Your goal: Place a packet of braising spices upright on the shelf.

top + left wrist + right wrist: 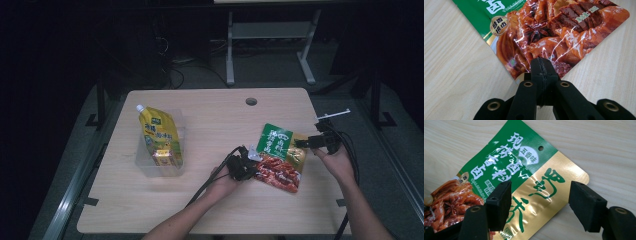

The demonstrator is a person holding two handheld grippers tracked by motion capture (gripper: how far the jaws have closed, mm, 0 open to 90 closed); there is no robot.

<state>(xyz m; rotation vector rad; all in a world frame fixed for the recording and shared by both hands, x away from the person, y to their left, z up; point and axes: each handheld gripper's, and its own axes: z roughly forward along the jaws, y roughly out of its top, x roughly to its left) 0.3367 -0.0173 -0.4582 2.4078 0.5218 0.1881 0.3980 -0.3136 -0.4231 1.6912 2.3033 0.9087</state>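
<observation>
Right gripper view: the glossy green-and-gold food pouch lies flat on the tabletop straight ahead between the open right gripper jaws, while the left gripper pinches its opposite corner shut.

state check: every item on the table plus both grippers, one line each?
food pouch: sealed, lying flat on the table
left gripper: shut, at the pouch's edge; can't confirm it pinches the film
right gripper: open, jaws straddling the pouch's gold corner
yellow spout pouch: capped, leaning in the clear bin
clear bin: upright, holds the yellow pouch
</observation>
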